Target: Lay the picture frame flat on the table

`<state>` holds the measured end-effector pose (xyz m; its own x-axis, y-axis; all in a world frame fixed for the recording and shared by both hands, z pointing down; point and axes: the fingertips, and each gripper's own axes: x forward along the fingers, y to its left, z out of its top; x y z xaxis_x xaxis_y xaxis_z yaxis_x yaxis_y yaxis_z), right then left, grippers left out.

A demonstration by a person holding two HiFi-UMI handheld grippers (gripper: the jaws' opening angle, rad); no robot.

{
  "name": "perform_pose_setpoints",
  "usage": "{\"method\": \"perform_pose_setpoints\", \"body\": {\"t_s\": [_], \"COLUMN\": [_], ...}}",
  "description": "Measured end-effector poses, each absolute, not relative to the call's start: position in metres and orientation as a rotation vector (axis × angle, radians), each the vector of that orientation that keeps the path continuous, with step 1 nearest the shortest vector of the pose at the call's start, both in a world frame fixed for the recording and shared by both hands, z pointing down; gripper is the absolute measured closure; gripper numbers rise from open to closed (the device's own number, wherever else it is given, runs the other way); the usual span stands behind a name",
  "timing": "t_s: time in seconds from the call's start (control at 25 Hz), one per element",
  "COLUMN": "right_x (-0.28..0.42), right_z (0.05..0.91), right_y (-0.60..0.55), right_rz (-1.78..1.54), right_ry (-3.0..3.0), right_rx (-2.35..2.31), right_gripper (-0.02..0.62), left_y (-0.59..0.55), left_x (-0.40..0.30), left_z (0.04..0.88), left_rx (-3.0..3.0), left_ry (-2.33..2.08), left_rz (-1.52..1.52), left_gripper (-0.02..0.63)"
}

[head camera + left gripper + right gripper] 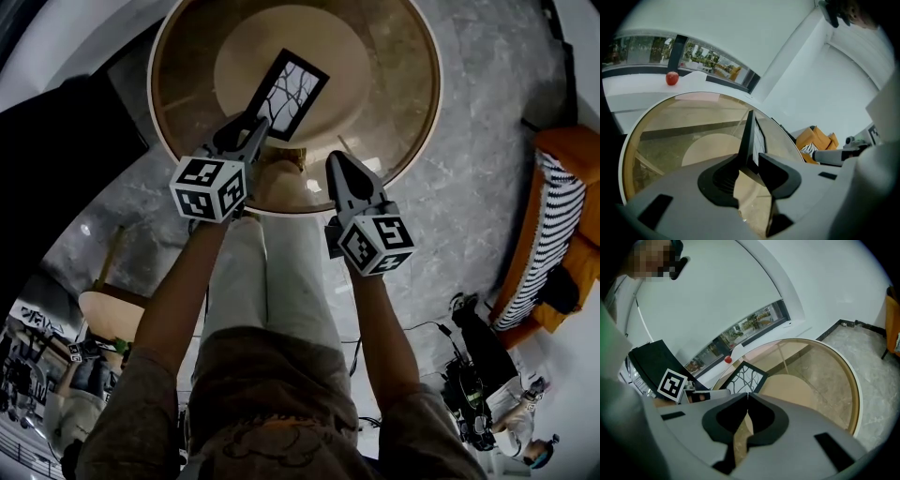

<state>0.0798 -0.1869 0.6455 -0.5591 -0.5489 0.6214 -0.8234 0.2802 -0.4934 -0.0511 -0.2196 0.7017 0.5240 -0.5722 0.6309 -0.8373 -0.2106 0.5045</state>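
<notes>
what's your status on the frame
Left gripper open, fingers astride frame edge. Right gripper shut, empty. Frame upright on table, not yet flat. Nothing in the way.

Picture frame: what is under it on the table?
The glass tabletop, with a pale round base showing through it. The patch directly beneath the picture frame is covered by the frame itself.

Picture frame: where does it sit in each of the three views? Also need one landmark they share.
Head view: picture frame at upper centre, on the round table, just past the left gripper.
Left gripper view: picture frame at centre, seen edge-on between that gripper's jaws.
Right gripper view: picture frame left of centre, just above the closed jaws.
Shared landmark: the round table's tan rim.
</notes>
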Motion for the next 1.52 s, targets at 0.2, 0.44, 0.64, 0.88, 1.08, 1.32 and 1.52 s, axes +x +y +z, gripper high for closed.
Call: {"method": "perform_pose_setpoints", "body": {"t_s": [0.2, 0.44, 0.64, 0.88, 1.08, 1.32, 1.52], "right_x": [0.079, 0.077, 0.077, 0.075, 0.076, 0.077, 0.076], "right_z": [0.651, 0.651, 0.652, 0.654, 0.653, 0.656, 0.659], "right_y": [-0.187, -0.188, -0.189, -0.186, -0.187, -0.191, -0.192], "right_rz": [1.17, 1.17, 1.173, 1.185, 1.19, 1.197, 1.204], "right_ry": [-2.219, -2.224, -2.222, -2.215, -2.211, -2.213, -2.207], "right_rx": [1.229, 1.216, 1.221, 1.218, 1.22, 1.22, 1.219], "right_gripper": [0.575, 0.575, 0.575, 0.575, 0.575, 0.575, 0.575], "left_y": [-0.22, -0.221, -0.221, -0.221, -0.222, -0.222, -0.222], "left_x": [-0.051, -0.057, -0.06, -0.064, -0.063, -0.065, -0.066], "left_z": [0.708, 0.714, 0.72, 0.725, 0.726, 0.733, 0.736], "left_rx": [1.888, 1.883, 1.869, 1.853, 1.852, 1.837, 1.841], "left_ry": [-1.167, -1.195, -1.207, -1.215, -1.219, -1.242, -1.259], "left_rz": [0.376, 0.417, 0.424, 0.436, 0.47, 0.516, 0.552], "left_gripper": [0.464, 0.441, 0.427, 0.418, 0.413, 0.407, 0.4]}}
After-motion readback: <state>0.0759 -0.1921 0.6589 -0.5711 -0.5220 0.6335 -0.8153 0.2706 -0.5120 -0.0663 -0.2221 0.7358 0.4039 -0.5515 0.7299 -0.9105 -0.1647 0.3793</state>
